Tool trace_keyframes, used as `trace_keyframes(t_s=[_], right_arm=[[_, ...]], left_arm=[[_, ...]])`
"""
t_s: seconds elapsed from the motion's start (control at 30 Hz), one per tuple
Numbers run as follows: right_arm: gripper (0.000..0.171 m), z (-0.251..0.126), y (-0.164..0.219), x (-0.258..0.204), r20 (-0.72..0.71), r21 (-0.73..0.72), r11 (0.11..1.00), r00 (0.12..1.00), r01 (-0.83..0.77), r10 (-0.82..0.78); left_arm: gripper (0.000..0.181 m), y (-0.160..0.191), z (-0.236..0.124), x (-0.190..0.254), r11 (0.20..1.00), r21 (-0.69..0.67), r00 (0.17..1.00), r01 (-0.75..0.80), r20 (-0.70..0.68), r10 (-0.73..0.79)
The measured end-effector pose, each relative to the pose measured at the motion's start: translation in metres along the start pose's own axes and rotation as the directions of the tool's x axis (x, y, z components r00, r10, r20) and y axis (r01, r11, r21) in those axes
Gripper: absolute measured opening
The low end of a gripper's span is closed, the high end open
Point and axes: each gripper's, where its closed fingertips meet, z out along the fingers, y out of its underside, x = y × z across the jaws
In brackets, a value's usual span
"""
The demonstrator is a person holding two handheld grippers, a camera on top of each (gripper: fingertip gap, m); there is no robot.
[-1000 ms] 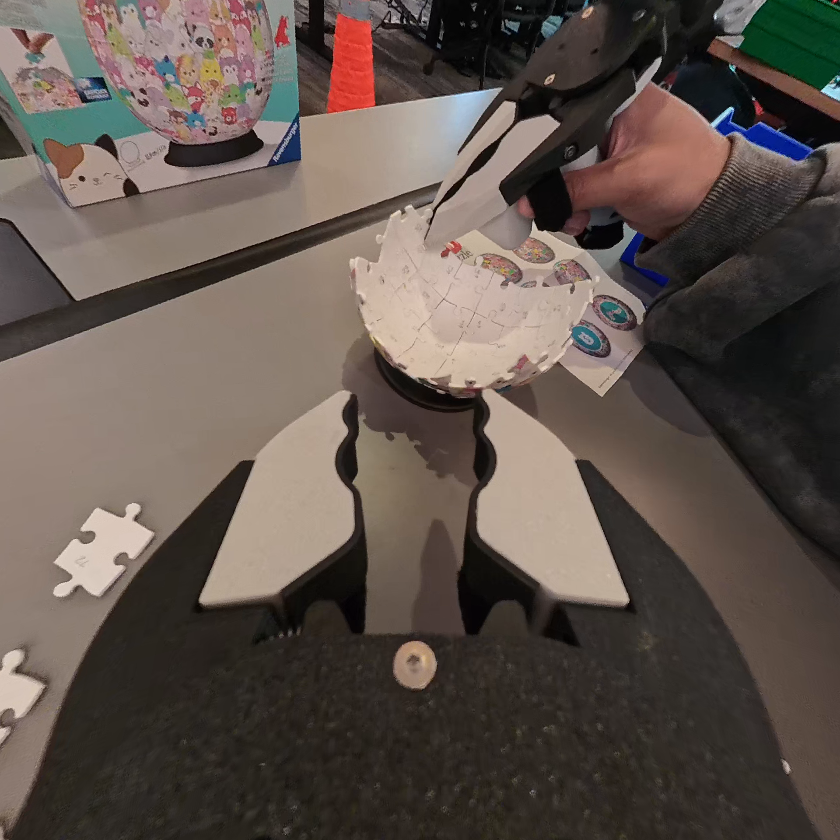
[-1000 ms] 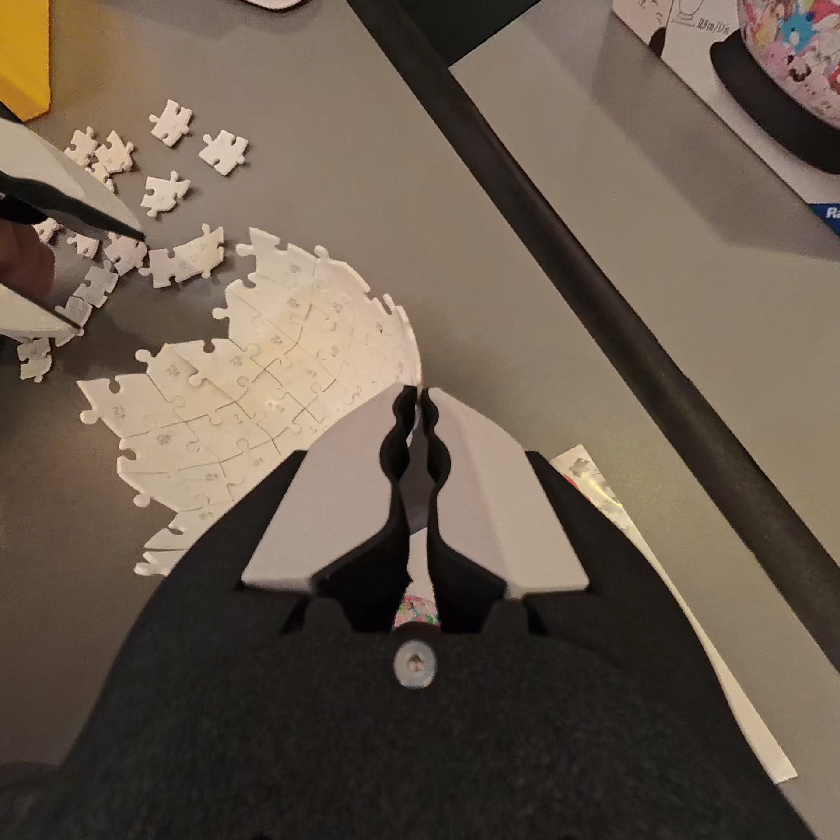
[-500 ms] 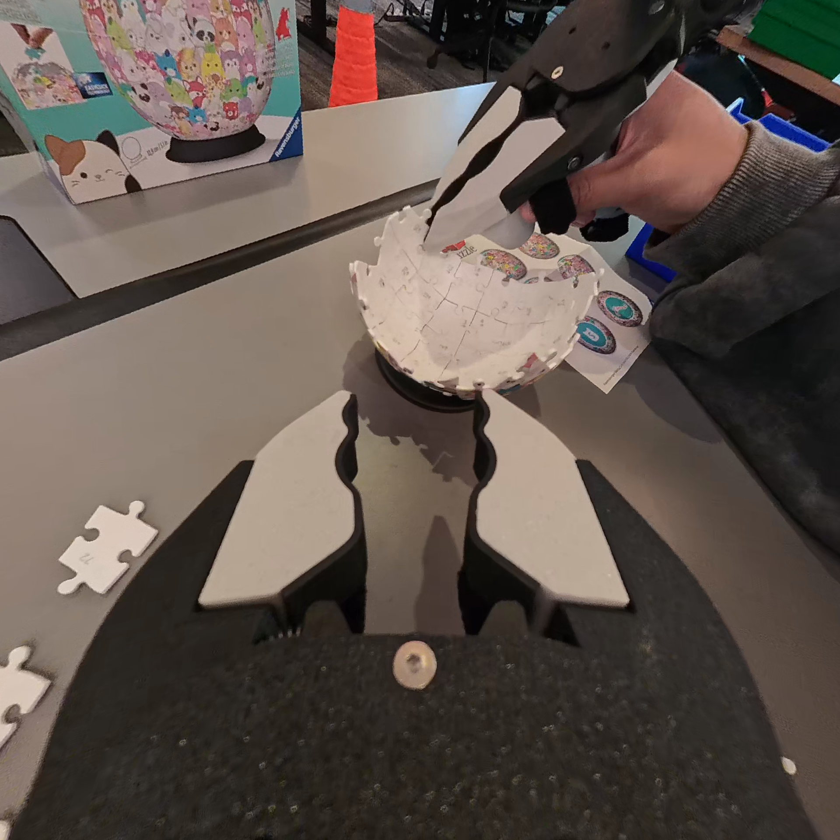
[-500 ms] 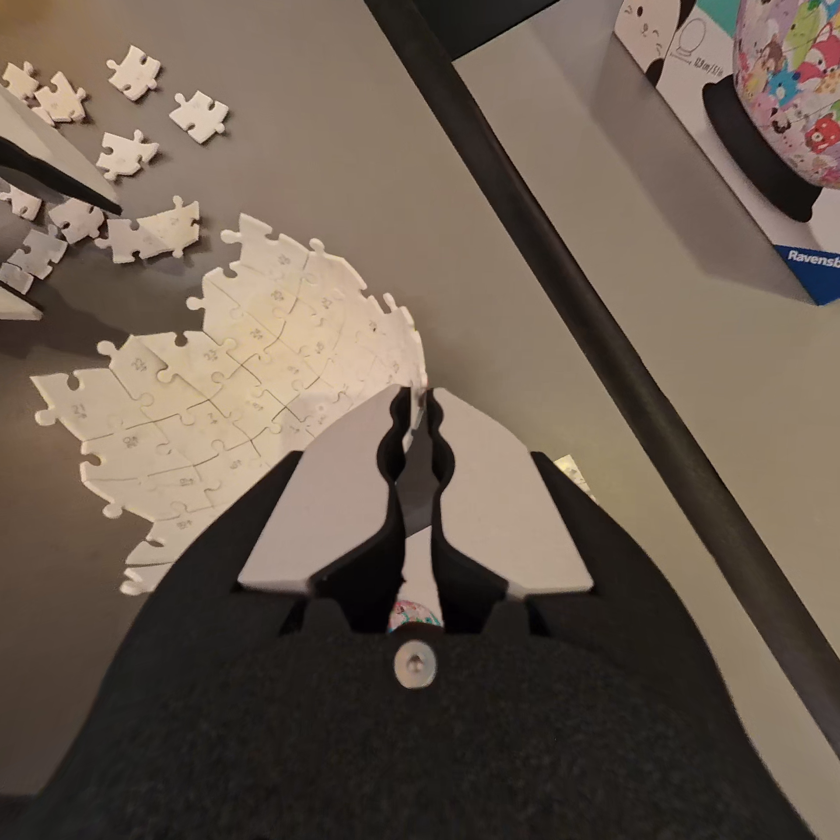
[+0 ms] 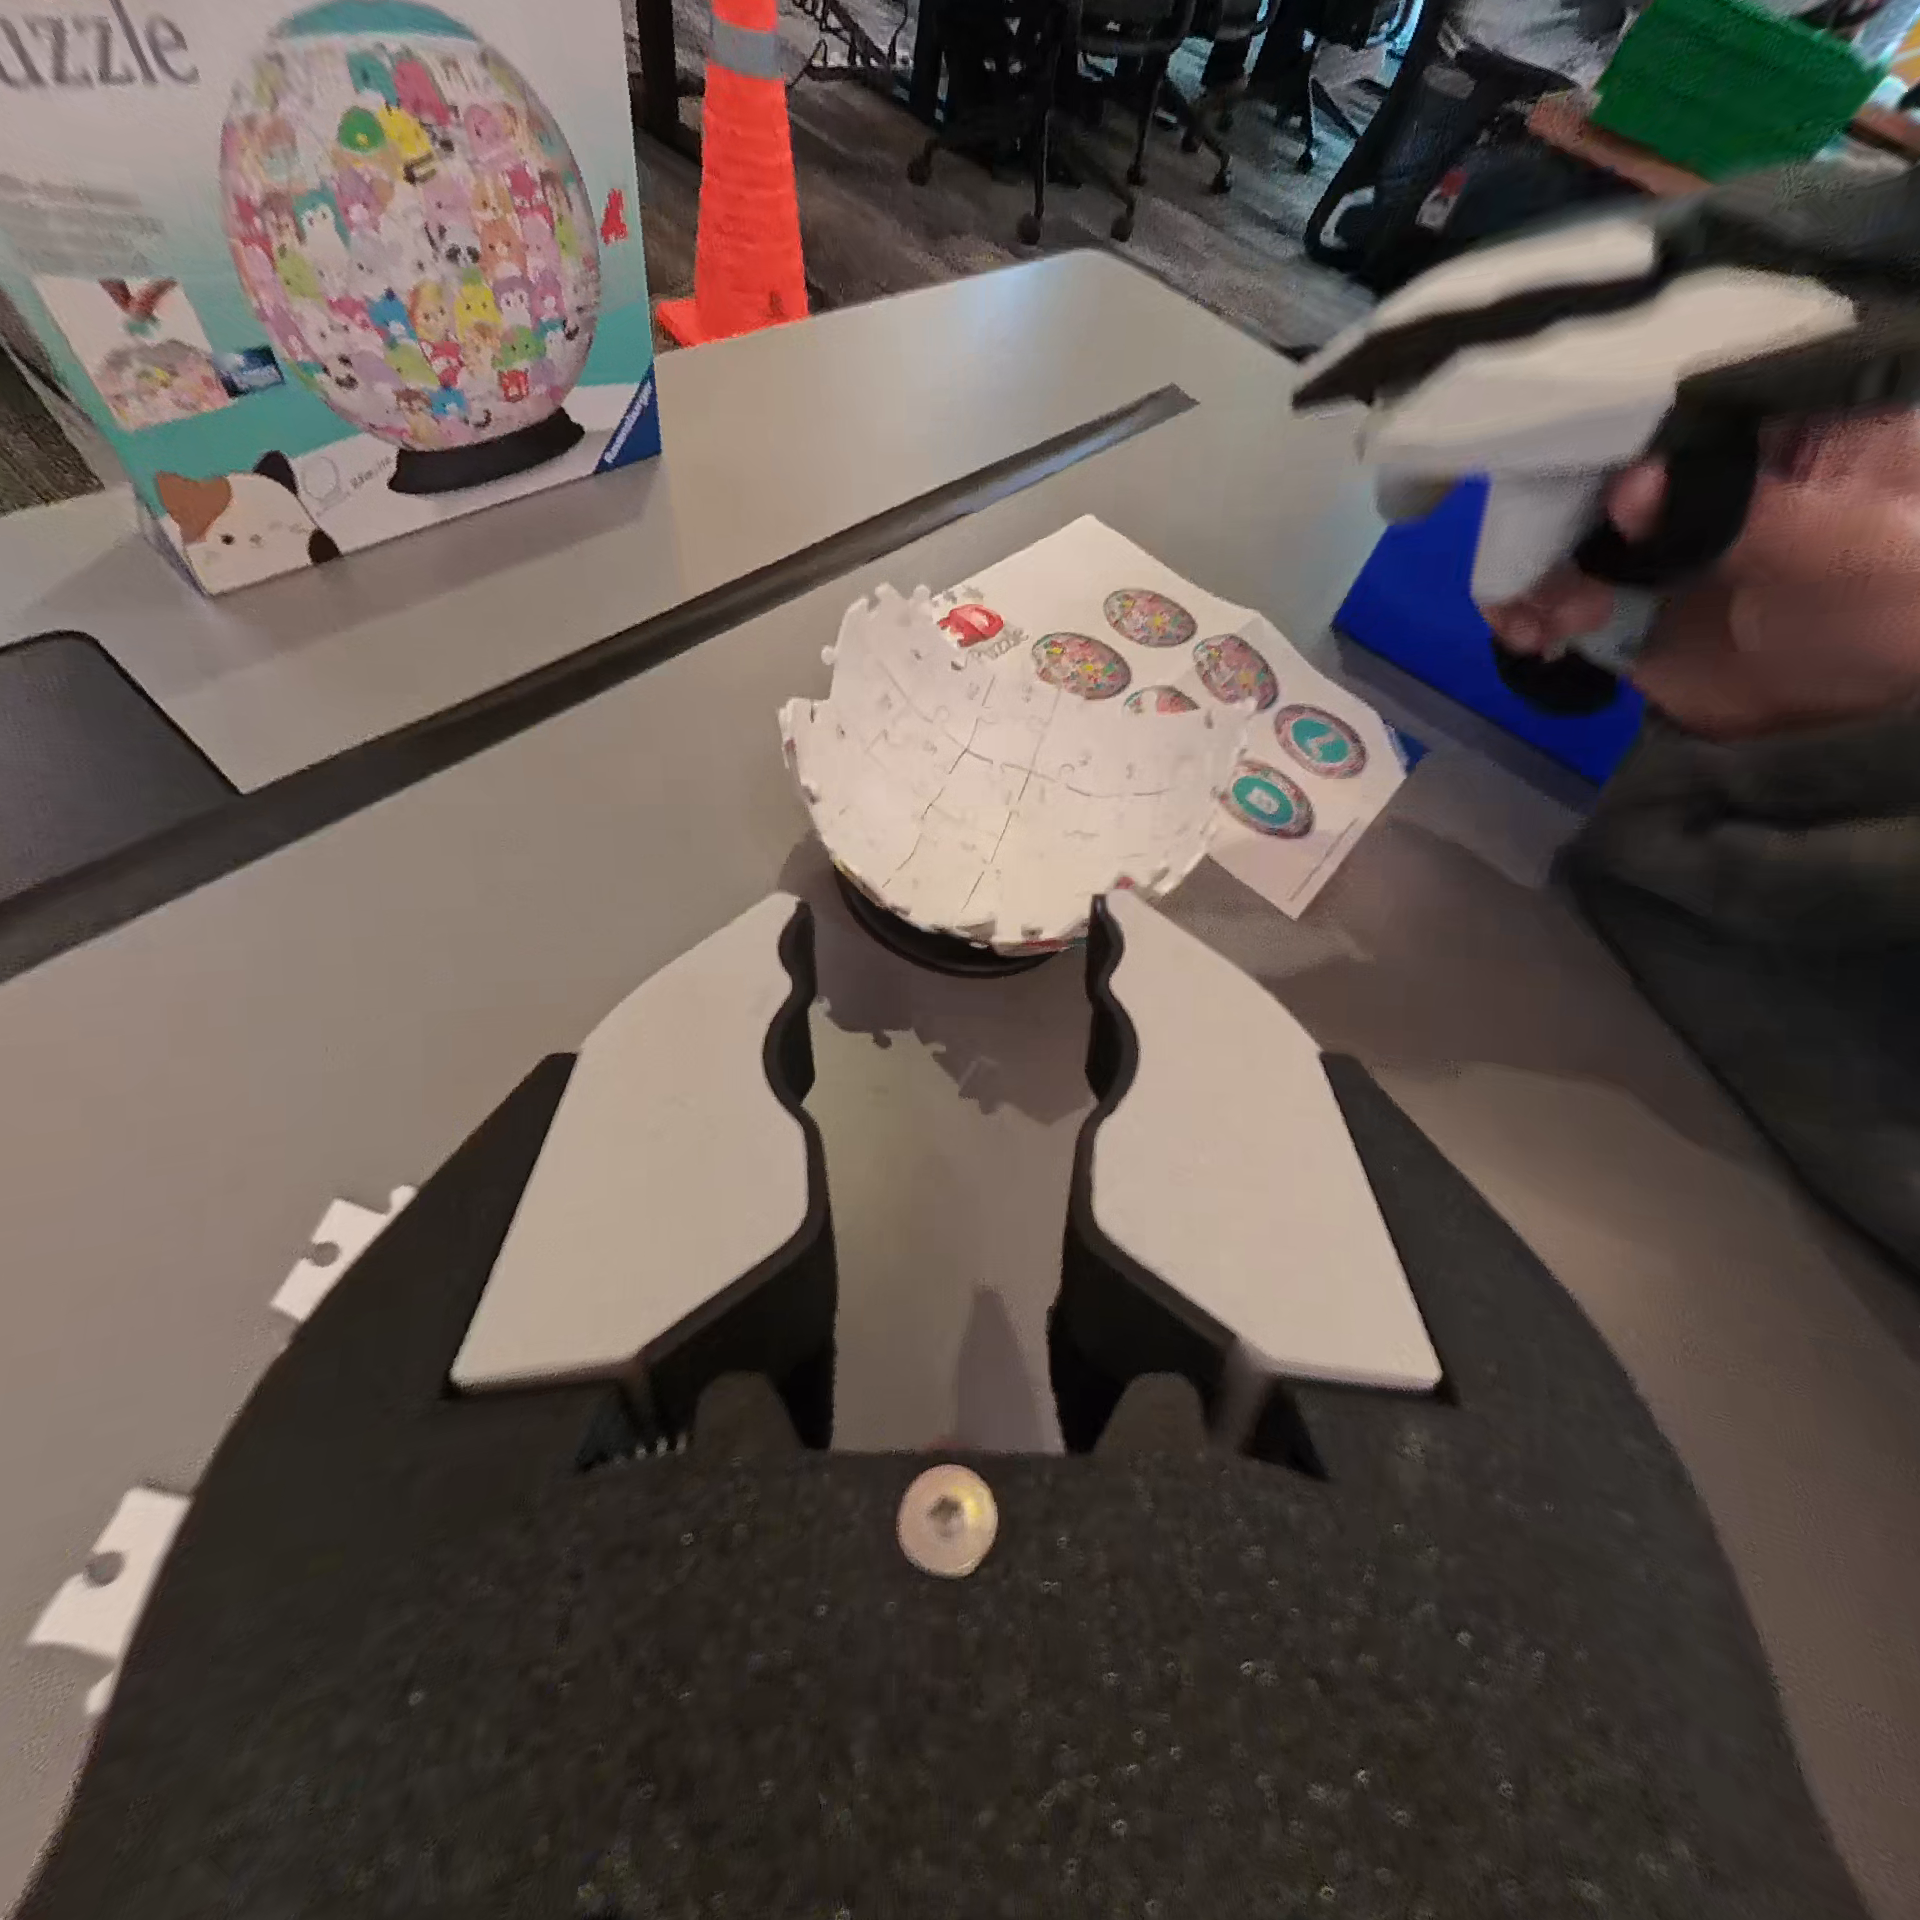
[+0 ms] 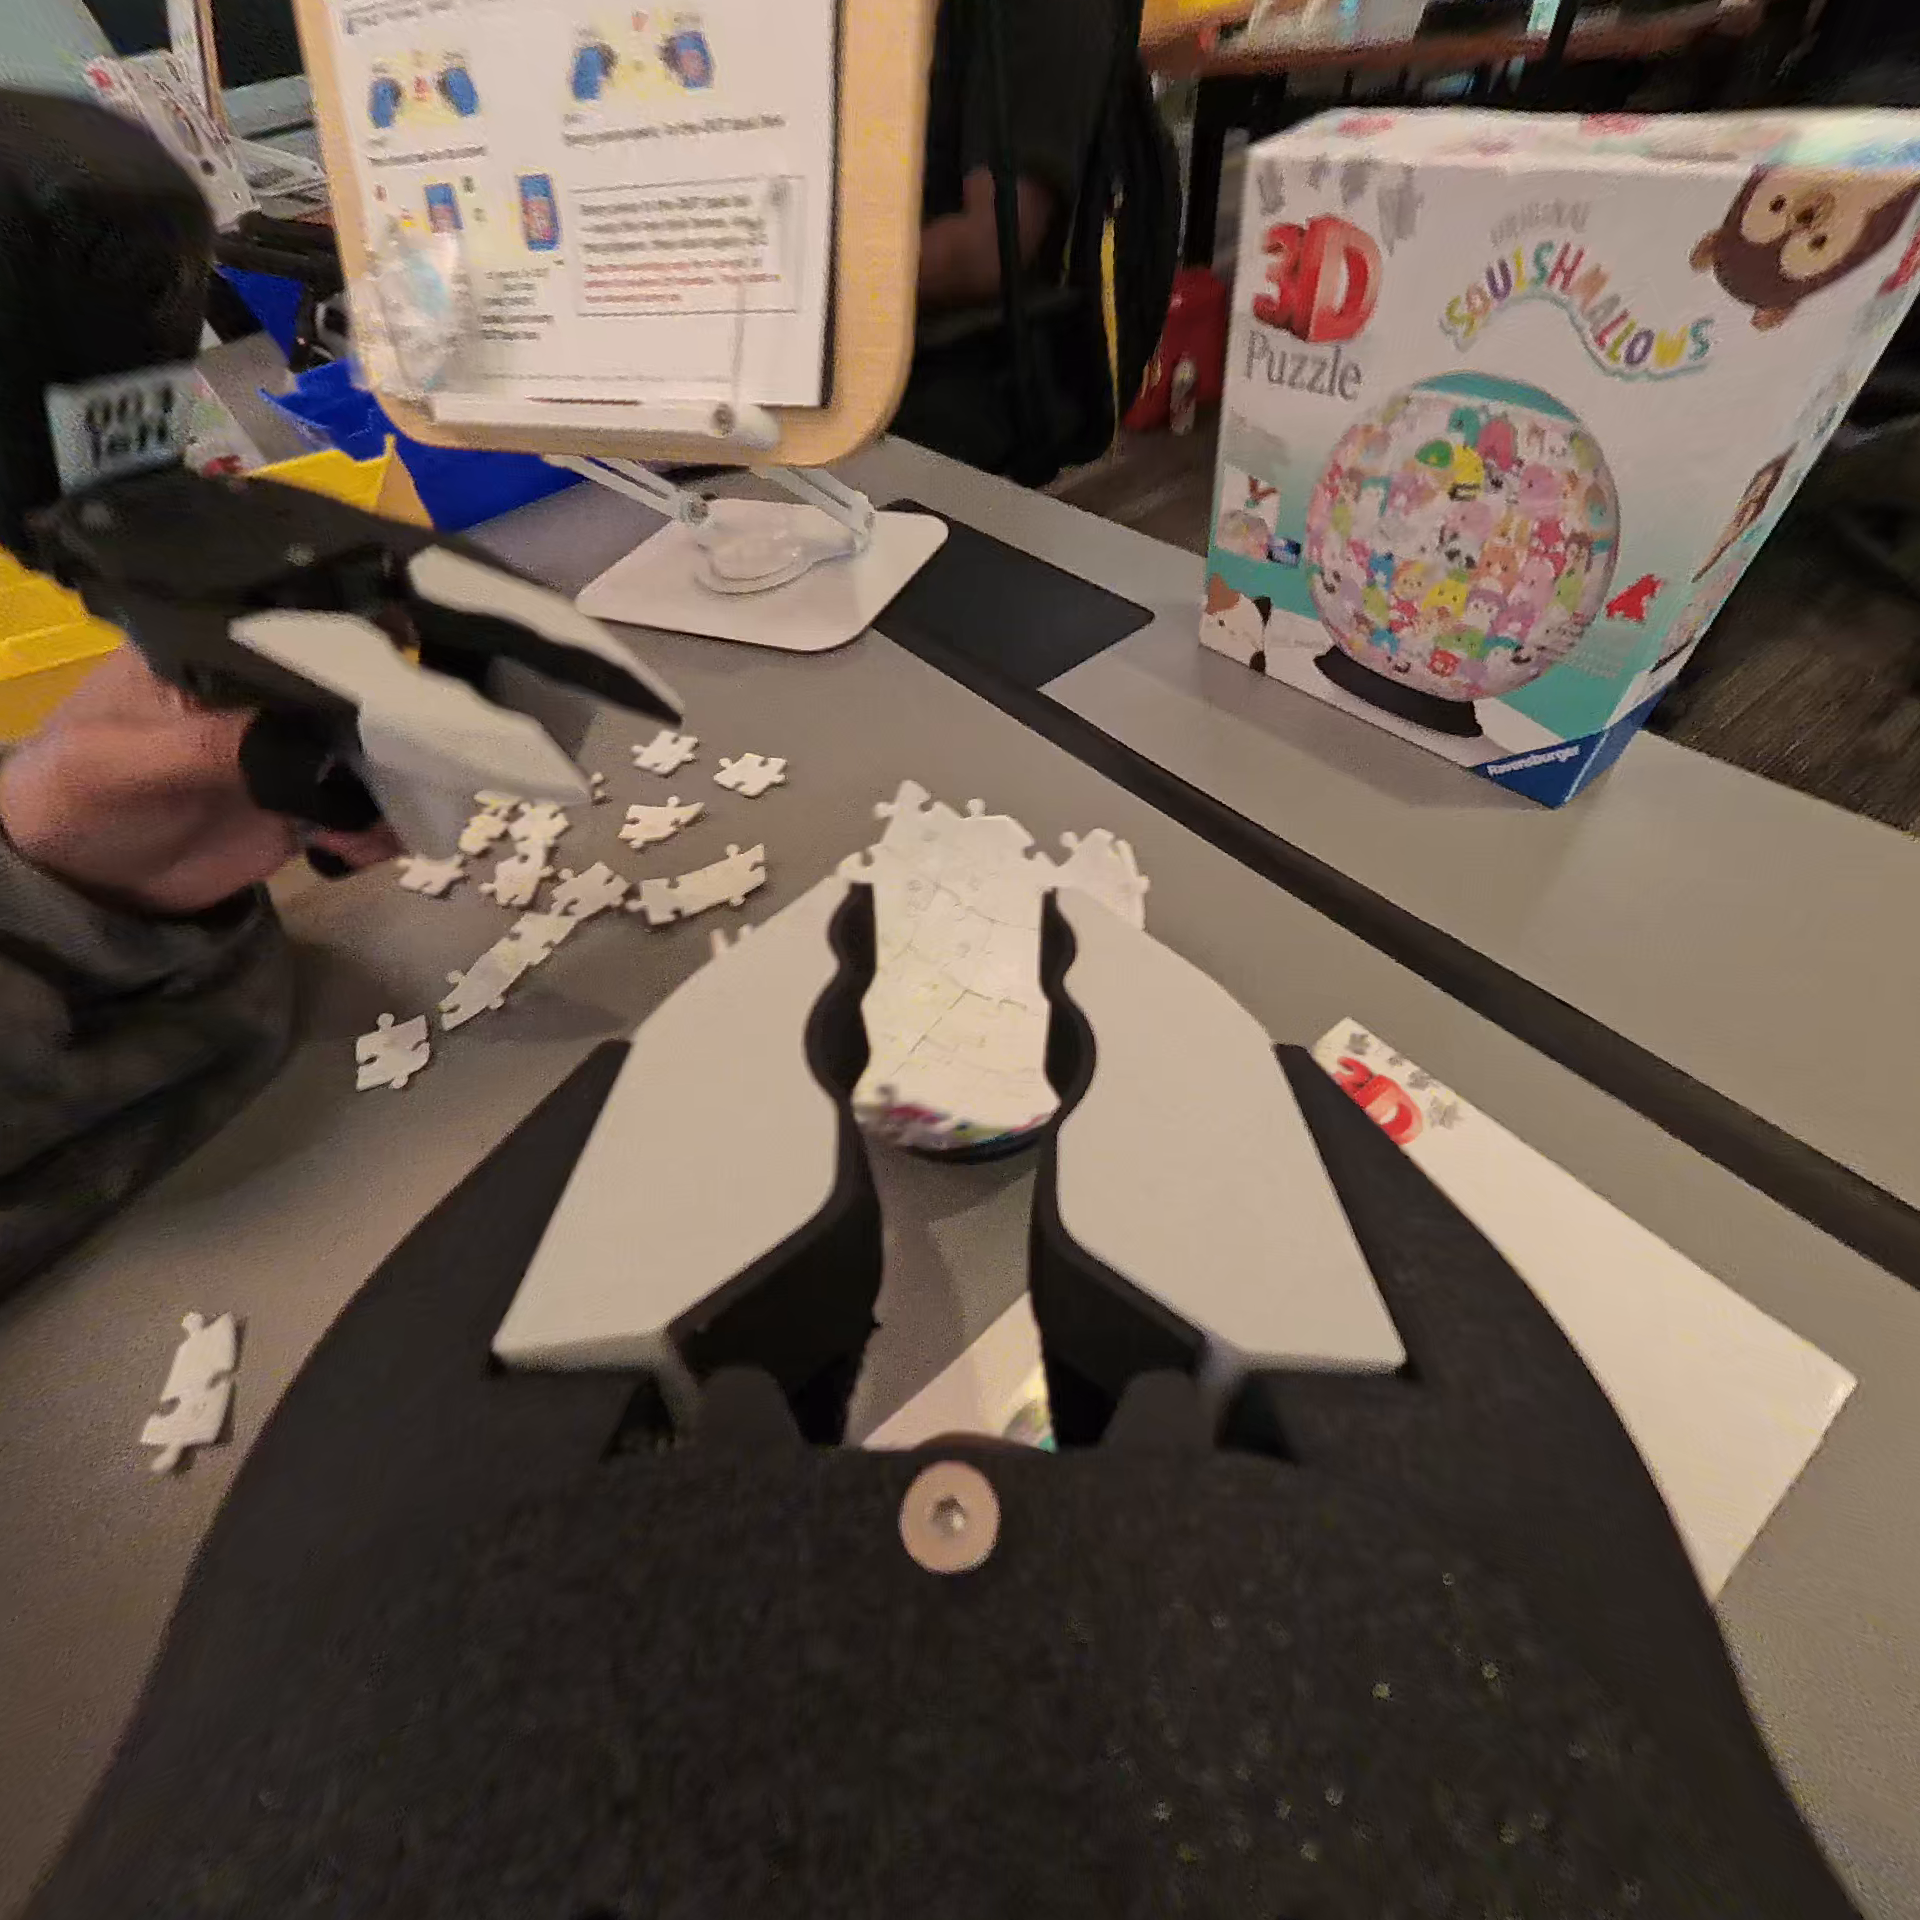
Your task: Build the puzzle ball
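Left gripper (image 5: 945, 935): black, speckled, rounded body; one silver screw at centre.
Left fingers (image 5: 665, 1174): flat light-grey plates edged in black, with wavy inner edges.
Right gripper (image 6: 948, 930): same black speckled body and single silver screw.
Right fingers (image 6: 1195, 1174): pale grey, angular, with scalloped black inner rims.
Hands: a black strap or trigger crosses each grip; blurred.
Sleeve (image 5: 1766, 935): dark grey knit.
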Motion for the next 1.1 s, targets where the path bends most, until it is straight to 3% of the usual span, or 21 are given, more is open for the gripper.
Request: trace_keyframes(t_s=[0.1,0.2,0.33,0.53,0.67,0.8,0.93,1.1], right_arm=[[0.029,-0.016,0.013,-0.03,-0.053,0.04,0.997,0.997,0.064,-0.062],[0.03,-0.028,0.035,-0.077,0.011,0.027,0.996,0.996,0.087,-0.087],[0.035,-0.046,0.08,-0.159,0.256,-0.079,0.994,0.965,0.075,-0.053],[0.037,-0.089,0.146,-0.254,0.415,-0.161,0.975,0.907,0.155,-0.076],[0.036,-0.106,0.175,-0.284,0.451,-0.21,0.955,0.888,0.208,-0.094],[0.034,-0.109,0.183,-0.284,0.419,-0.223,0.934,0.893,0.28,-0.168],[0.031,-0.112,0.184,-0.285,0.421,-0.236,0.936,0.896,0.261,-0.144],[0.031,-0.109,0.191,-0.289,0.412,-0.259,0.925,0.898,0.279,-0.155]], left_arm=[[0.052,-0.021,-0.021,0.012,0.999,-0.002,0.999,-0.037,0.004,0.037],[0.054,-0.032,-0.048,0.032,0.99,-0.046,0.99,-0.134,0.031,0.136],[0.052,-0.018,-0.092,0.079,0.969,-0.152,0.981,-0.195,-0.036,0.192],[0.053,0.062,-0.148,0.16,0.934,-0.279,0.975,-0.224,-0.045,0.22],[0.048,0.14,-0.149,0.228,0.939,-0.314,0.986,-0.141,-0.127,0.106],[0.044,0.215,-0.138,0.248,0.908,-0.398,0.991,-0.132,-0.036,0.129],[0.055,0.237,-0.134,0.256,0.893,-0.425,0.986,-0.148,0.012,0.169],[0.048,0.249,-0.133,0.25,0.873,-0.47,0.983,-0.128,0.055,0.173]])
